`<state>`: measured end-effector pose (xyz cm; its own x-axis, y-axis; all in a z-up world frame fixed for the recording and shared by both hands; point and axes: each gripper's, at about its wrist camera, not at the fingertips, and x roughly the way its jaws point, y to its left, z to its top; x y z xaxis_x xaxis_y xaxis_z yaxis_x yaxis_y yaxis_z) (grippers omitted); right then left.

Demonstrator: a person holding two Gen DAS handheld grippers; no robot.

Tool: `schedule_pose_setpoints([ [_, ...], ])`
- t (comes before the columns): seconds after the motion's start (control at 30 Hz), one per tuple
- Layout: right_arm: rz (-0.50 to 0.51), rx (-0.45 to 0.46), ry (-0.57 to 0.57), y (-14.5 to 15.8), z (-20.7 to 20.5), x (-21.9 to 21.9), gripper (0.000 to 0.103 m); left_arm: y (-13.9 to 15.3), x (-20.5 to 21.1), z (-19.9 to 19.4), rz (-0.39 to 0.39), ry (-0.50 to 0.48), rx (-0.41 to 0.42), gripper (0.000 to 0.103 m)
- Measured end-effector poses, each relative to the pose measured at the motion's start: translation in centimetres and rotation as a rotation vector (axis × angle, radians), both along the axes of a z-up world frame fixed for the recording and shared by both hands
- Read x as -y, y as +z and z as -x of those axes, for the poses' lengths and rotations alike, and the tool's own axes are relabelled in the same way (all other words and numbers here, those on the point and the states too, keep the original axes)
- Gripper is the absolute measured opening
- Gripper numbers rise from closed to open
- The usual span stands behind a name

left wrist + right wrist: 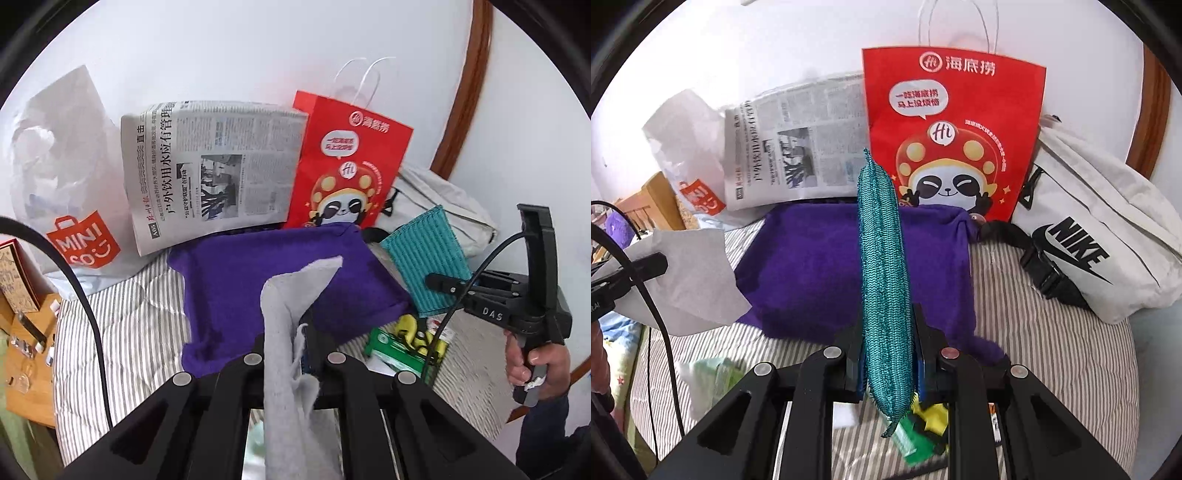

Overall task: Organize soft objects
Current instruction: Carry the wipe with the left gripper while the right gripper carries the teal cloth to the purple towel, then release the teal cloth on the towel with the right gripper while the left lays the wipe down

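Just beyond both your grippers: purple towel (849, 266) flat on bed. Left gripper (291, 354) pinches grey cloth (288, 332); right gripper (886, 354) clamps teal cloth (882, 266), long axis upright.

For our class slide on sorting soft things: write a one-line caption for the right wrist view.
Right tool holds a teal cloth upright above a purple towel on the striped bed.

We are looking at a bedroom in a home: a bed in a grey-striped quilt (1052, 350) is filling the lower frame. Propped against the white wall (258, 48) behind it are a newspaper (214, 173), shopping bags (955, 129) and a white waist bag (1100, 236). A wooden bedside table (29, 354) is showing at lower left.
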<state>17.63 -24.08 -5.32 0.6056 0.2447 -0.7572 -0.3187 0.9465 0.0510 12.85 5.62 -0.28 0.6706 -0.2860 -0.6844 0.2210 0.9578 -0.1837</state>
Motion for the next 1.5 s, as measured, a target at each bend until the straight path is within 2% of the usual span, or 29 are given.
schedule_pose_setpoints([
  [0.53, 0.012, -0.142, -0.032, -5.4, -11.0, -0.4, 0.019, -4.1, -2.3, -10.3, 0.075, 0.008, -0.081, 0.006],
  [0.8, -0.067, -0.231, -0.022, -7.6, -14.4, -1.0, 0.019, -6.2, -2.1, -14.7, 0.09, -0.002, -0.116, 0.006],
  [1.23, -0.018, -0.252, -0.038, -8.8, -16.3, -1.3, 0.02, -11.2, -0.9, -19.1, -0.057, 0.027, -0.192, 0.006],
  [1.5, 0.04, -0.237, -0.028, -9.6, -16.9, -0.3, 0.031, -12.8, -0.2, -19.5, -0.147, 0.031, -0.212, 0.007],
])
